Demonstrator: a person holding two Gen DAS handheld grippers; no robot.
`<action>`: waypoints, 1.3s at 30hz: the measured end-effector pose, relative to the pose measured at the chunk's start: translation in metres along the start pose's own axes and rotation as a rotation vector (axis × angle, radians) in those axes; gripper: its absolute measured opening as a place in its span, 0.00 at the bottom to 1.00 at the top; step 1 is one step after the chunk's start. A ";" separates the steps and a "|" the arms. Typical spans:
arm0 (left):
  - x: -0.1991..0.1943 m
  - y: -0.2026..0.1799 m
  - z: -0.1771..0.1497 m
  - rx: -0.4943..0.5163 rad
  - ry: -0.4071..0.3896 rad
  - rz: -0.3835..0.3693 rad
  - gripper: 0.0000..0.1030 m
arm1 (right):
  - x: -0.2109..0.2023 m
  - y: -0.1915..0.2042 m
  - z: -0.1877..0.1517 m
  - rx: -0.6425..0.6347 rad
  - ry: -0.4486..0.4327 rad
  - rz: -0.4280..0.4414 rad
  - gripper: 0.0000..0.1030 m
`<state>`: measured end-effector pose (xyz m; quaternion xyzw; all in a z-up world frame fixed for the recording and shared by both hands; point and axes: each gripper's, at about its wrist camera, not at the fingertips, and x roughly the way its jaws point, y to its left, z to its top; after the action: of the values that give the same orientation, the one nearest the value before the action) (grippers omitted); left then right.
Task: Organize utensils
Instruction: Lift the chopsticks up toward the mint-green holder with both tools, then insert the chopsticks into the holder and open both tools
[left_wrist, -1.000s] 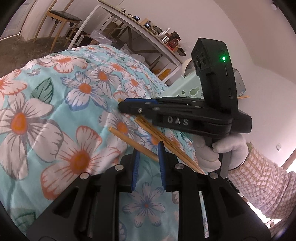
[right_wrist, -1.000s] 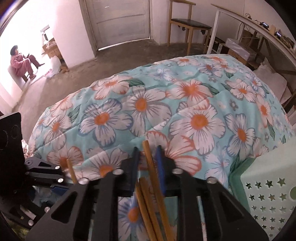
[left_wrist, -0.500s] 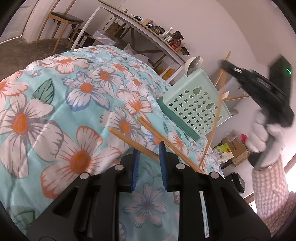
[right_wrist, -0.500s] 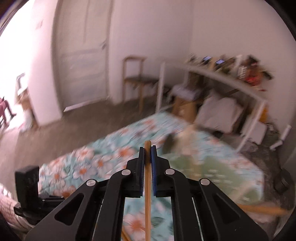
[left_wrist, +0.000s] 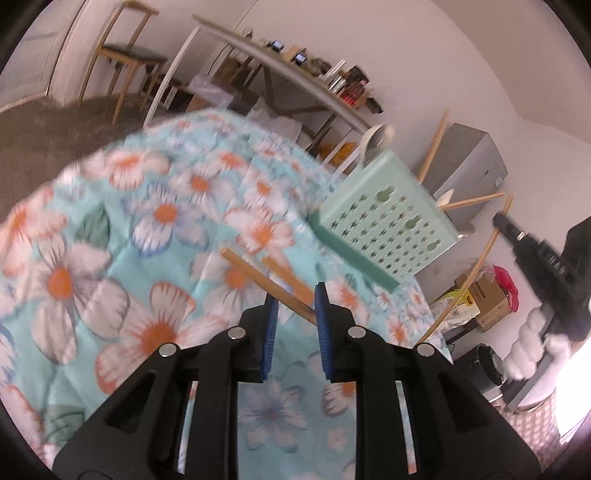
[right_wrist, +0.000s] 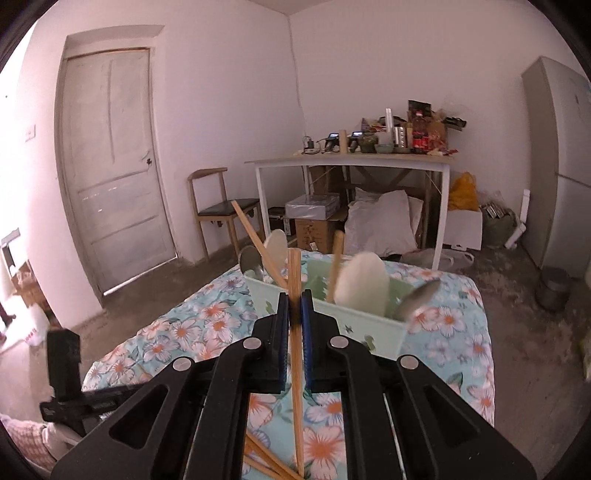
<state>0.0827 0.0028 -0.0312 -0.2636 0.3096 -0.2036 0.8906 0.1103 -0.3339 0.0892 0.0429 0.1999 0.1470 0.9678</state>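
My right gripper (right_wrist: 294, 306) is shut on a wooden chopstick (right_wrist: 295, 273) and holds it upright just in front of the mint green perforated utensil basket (right_wrist: 369, 325). The basket holds chopsticks, white spoons (right_wrist: 364, 284) and a metal spoon. In the left wrist view the right gripper (left_wrist: 504, 219) hangs right of the basket (left_wrist: 384, 225) with its chopstick (left_wrist: 469, 277) slanting down. My left gripper (left_wrist: 293, 306) is open and empty, low over two chopsticks (left_wrist: 266, 275) on the floral cloth (left_wrist: 147, 221).
More chopsticks (right_wrist: 266, 461) lie on the cloth under the right gripper. Beyond the table stand a white desk (right_wrist: 347, 162) with clutter, a wooden chair (right_wrist: 221, 210), boxes, a door and a grey fridge (right_wrist: 557, 166).
My right gripper closed on one chopstick, lifted it off the cloth and swung right and up to the basket. My left gripper stayed open over the lying chopsticks and shifted slightly.
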 end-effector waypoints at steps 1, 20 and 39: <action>-0.005 -0.004 0.003 0.011 -0.018 -0.002 0.15 | -0.003 -0.003 -0.002 0.014 -0.008 -0.002 0.06; -0.086 -0.100 0.108 0.145 -0.314 -0.230 0.05 | -0.036 -0.031 -0.008 0.133 -0.121 0.034 0.06; 0.045 -0.183 0.143 0.431 -0.350 -0.093 0.05 | -0.034 -0.052 -0.005 0.199 -0.129 0.072 0.06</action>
<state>0.1726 -0.1144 0.1537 -0.1130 0.0881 -0.2569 0.9557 0.0924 -0.3939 0.0896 0.1552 0.1492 0.1583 0.9636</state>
